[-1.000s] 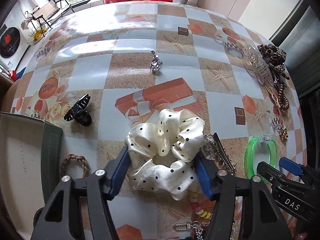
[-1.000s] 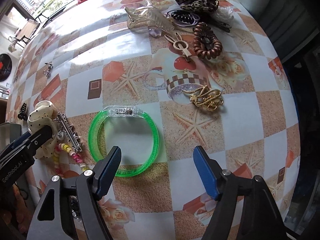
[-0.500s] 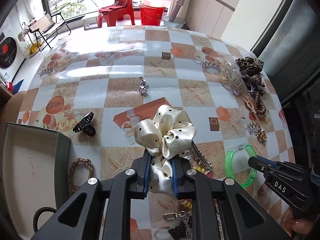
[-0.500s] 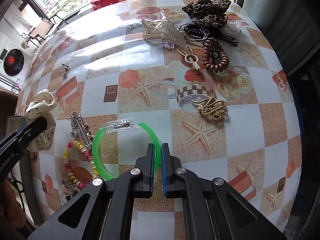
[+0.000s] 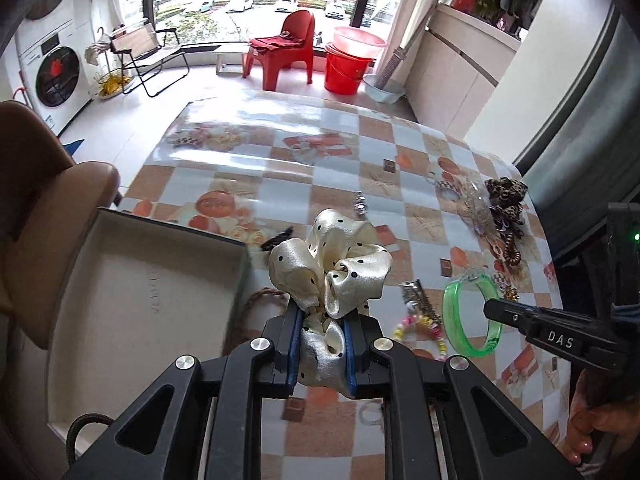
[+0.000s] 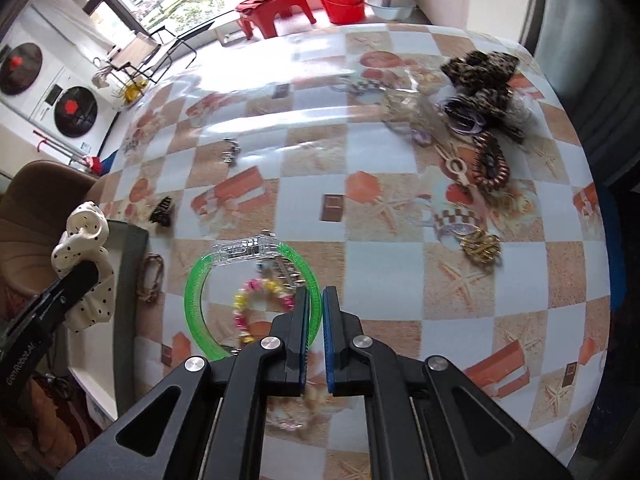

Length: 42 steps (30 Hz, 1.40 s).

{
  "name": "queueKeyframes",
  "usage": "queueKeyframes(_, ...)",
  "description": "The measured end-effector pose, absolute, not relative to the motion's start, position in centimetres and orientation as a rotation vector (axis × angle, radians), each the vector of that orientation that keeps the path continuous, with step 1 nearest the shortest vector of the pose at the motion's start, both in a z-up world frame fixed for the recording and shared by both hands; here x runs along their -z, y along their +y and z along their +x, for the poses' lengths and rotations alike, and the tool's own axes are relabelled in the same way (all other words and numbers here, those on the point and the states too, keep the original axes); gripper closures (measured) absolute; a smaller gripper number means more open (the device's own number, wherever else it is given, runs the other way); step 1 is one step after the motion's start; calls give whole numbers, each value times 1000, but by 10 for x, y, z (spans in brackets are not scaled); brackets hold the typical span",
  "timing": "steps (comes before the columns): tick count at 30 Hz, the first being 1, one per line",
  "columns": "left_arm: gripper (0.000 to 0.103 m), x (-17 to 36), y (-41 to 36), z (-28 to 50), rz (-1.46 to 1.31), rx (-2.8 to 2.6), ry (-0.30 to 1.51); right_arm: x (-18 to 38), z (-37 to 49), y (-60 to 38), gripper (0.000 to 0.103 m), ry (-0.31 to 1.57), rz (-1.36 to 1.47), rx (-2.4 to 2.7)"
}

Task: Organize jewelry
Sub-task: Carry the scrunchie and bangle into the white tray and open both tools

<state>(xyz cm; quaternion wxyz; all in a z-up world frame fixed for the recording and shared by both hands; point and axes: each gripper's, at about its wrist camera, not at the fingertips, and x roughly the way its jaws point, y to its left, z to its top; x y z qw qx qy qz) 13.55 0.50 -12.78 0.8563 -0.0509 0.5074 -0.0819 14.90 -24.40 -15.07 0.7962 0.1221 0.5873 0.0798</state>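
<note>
Satin scrunchie (image 5: 328, 264) and green bangle (image 6: 200, 304), now lifted, are hanging clamped in left gripper (image 5: 322, 340) and right gripper (image 6: 316, 312), heading boxward (image 5: 120, 280).

The scrunchie (image 5: 330, 268) is shiny satin cloth, the bangle (image 6: 200, 304) clear glossy green plastic, the desk (image 6: 400, 272) cover slick and reflective, the box (image 5: 140, 280) matt card.

Beyond table: red plastic chair (image 5: 285, 42), red bucket (image 5: 346, 73), folding chair (image 5: 146, 50), washing machine (image 5: 52, 68) at left wall.
</note>
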Motion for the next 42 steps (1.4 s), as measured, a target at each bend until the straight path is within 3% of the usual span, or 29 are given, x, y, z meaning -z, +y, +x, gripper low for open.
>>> queueKeyframes(11,82,173,127,142,-97,-106,1126,145,181,-58,96,1273,171,-474)
queueKeyframes(25,81,233,155,173,-67,-180,1186,193,189,37,96,1325,17,-428)
queueKeyframes(26,80,233,156,172,-66,-181,1186,195,190,38,96,1327,8,-423)
queueKeyframes(28,49,233,157,173,-56,-189,1182,199,191,39,96,1332,-2,-417)
queueKeyframes(29,46,232,158,171,-53,-194,1171,200,191,40,96,1334,-7,-415)
queueKeyframes(38,46,230,160,169,-41,-198,1176,207,195,42,93,1358,8,-416)
queueKeyframes(40,46,230,160,168,-40,-203,1181,209,196,41,88,1361,17,-427)
queueKeyframes(42,45,229,161,166,-43,-208,1182,207,196,39,74,1354,32,-443)
